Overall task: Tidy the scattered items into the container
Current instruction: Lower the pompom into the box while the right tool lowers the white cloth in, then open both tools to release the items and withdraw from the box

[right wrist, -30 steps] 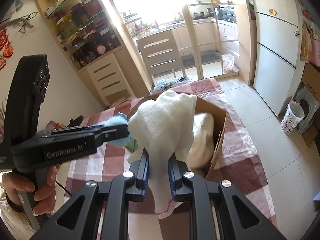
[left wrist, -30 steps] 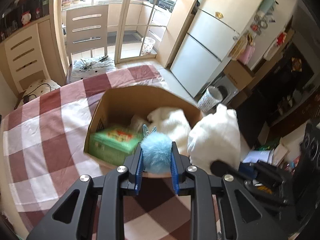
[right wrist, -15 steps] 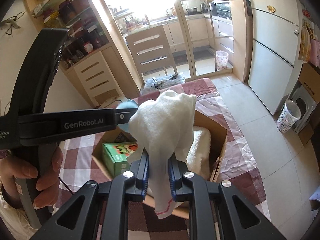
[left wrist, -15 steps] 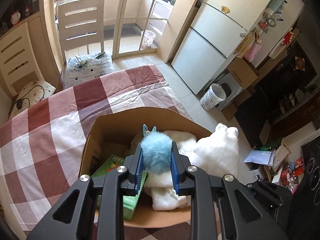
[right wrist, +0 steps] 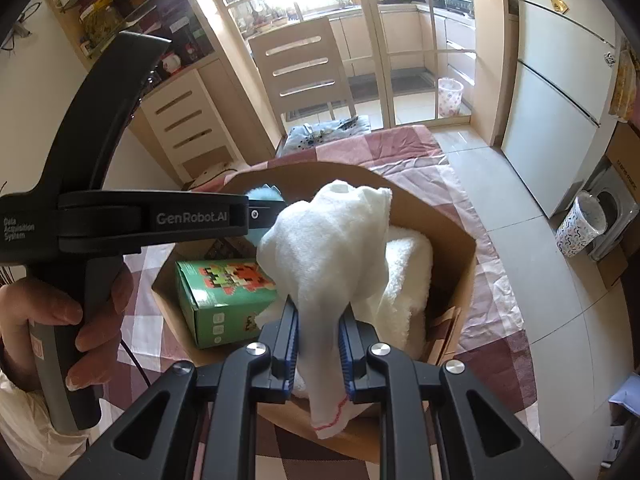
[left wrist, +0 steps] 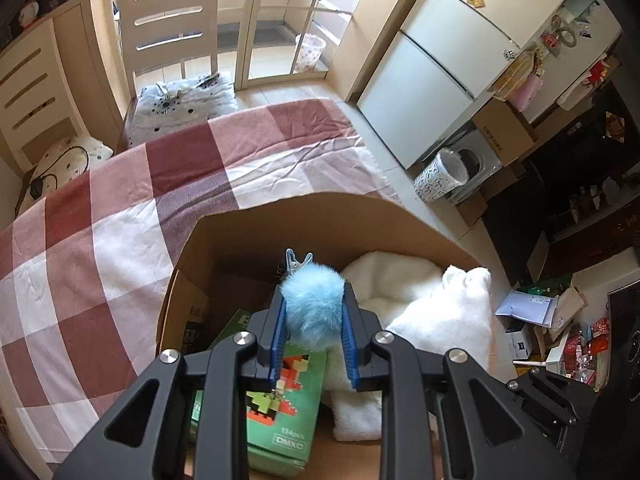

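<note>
— Left gripper (left wrist: 313, 328) pinches a fluffy blue pom-pom clip (left wrist: 314, 306), whose metal clip end pokes out past the fingers; where does that put it?

— Right above the open cardboard box (left wrist: 304, 216), over the green brick-set carton (left wrist: 286, 412) that lies inside. It looks soft and light, squeezed between the blue pads.

— And the right gripper (right wrist: 319, 338)?

— Its jaws are clamped on a white towel (right wrist: 332, 248), which bunches up above the fingers and hangs a red-stitched corner below them. It, too, is over the box, just beside the pom-pom.

— How far along does the tidying seem?

— Well on, by the look of it. The carton and a folded white fleecy cloth (right wrist: 408, 276) already sit in the box, and no loose item shows on the checked tablecloth (left wrist: 100, 240) around it. What is left appears to be releasing these two pieces into the box.
</note>
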### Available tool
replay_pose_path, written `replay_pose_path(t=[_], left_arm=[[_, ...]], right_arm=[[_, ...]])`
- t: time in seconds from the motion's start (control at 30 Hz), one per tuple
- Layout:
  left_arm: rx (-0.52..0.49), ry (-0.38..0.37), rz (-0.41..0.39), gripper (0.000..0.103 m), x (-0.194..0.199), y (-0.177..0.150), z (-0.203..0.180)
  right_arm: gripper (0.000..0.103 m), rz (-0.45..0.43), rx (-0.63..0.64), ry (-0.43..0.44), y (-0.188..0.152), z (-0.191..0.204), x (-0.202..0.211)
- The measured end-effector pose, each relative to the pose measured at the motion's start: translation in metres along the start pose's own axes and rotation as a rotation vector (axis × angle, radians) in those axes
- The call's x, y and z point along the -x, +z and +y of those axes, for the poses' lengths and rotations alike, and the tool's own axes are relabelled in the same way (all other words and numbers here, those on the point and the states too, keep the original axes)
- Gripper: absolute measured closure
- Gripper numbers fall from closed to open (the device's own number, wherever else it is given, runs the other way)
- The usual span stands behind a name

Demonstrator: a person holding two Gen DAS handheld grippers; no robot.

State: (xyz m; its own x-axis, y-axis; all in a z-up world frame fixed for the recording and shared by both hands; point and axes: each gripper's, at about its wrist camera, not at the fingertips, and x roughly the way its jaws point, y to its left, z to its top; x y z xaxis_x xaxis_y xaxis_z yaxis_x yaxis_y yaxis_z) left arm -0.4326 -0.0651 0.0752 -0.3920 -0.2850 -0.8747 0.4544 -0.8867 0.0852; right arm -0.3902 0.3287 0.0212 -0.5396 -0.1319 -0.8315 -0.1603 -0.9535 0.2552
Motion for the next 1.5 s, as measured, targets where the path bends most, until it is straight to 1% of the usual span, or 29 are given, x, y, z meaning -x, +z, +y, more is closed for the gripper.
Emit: replay_pose_path(t=[0.23, 0.3, 0.43, 0.47, 0.5, 0.57, 0.67, 0.73, 0.77, 0.8, 0.83, 0.87, 0.9, 0.93, 0.97, 1.03, 1.13, 1.2, 1.3, 1.43, 1.5], left_arm=[[0.017, 0.008, 0.044, 0.078, -0.016, -0.005, 0.010], [0.022, 0.015, 0.046, 0.074, -0.015, -0.005, 0.012], [0.036, 0.011, 0.047, 0.072, -0.010, -0.003, 0.013], [0.033, 0.010, 0.044, 0.066, -0.008, -0.003, 0.013], [0.029, 0.013, 0.038, 0.057, -0.005, -0.002, 0.012], [0.023, 0.021, 0.022, 0.053, 0.002, -0.002, 0.010], [0.028, 0.016, 0.005, 0.052, 0.016, 0.000, 0.008], [0.032, 0.027, -0.011, 0.043, 0.030, 0.001, 0.007], [0.031, 0.040, -0.018, 0.034, 0.037, 0.000, 0.007], [0.032, 0.051, -0.025, 0.030, 0.044, -0.001, 0.006], [0.032, 0.063, -0.037, 0.029, 0.053, -0.004, 0.005], [0.032, 0.071, -0.041, 0.026, 0.058, -0.006, 0.005], [0.032, 0.090, -0.043, 0.023, 0.067, -0.011, 0.004], [0.030, 0.106, -0.045, 0.022, 0.072, -0.016, 0.003], [0.026, 0.122, -0.045, 0.020, 0.076, -0.021, 0.003], [0.022, 0.158, -0.037, 0.018, 0.083, -0.034, 0.003], [0.021, 0.177, -0.012, 0.016, 0.087, -0.057, 0.002], [0.013, 0.197, 0.012, 0.015, 0.085, -0.070, 0.000], [0.001, 0.241, 0.058, 0.014, 0.078, -0.087, -0.005], [-0.013, 0.290, 0.075, 0.014, 0.075, -0.098, -0.010], [-0.017, 0.300, 0.086, 0.014, 0.073, -0.100, -0.012]], right_arm=[[0.084, 0.031, 0.001, 0.005, 0.000, 0.002, -0.011], [0.082, 0.034, 0.002, 0.003, 0.000, 0.003, -0.011], [0.082, 0.035, 0.004, 0.009, 0.003, 0.005, -0.009], [0.082, 0.035, 0.004, 0.009, 0.003, 0.005, -0.008], [0.081, 0.033, 0.004, 0.013, 0.004, 0.006, -0.007], [0.080, 0.029, -0.003, 0.023, 0.006, 0.007, -0.002], [0.076, 0.008, -0.017, 0.028, 0.011, 0.007, 0.010], [0.070, -0.016, -0.037, 0.029, 0.015, 0.005, 0.024], [0.069, -0.029, -0.046, 0.032, 0.018, 0.004, 0.031], [0.066, -0.044, -0.058, 0.031, 0.020, 0.002, 0.039], [0.062, -0.056, -0.068, 0.026, 0.021, 0.001, 0.047], [0.060, -0.064, -0.077, 0.015, 0.022, 0.001, 0.053], [0.056, -0.068, -0.086, 0.003, 0.023, 0.000, 0.058], [0.052, -0.064, -0.100, -0.012, 0.023, 0.000, 0.062], [0.050, -0.055, -0.120, -0.024, 0.023, -0.001, 0.065], [0.049, -0.022, -0.181, -0.020, 0.017, -0.006, 0.065], [0.049, 0.057, -0.270, -0.018, 0.001, -0.013, 0.054], [0.049, 0.092, -0.295, -0.024, -0.010, -0.013, 0.046], [0.049, 0.118, -0.289, -0.048, -0.025, -0.008, 0.040], [0.049, 0.128, -0.250, -0.084, -0.034, 0.002, 0.039], [0.049, 0.132, -0.233, -0.102, -0.035, 0.006, 0.040]])
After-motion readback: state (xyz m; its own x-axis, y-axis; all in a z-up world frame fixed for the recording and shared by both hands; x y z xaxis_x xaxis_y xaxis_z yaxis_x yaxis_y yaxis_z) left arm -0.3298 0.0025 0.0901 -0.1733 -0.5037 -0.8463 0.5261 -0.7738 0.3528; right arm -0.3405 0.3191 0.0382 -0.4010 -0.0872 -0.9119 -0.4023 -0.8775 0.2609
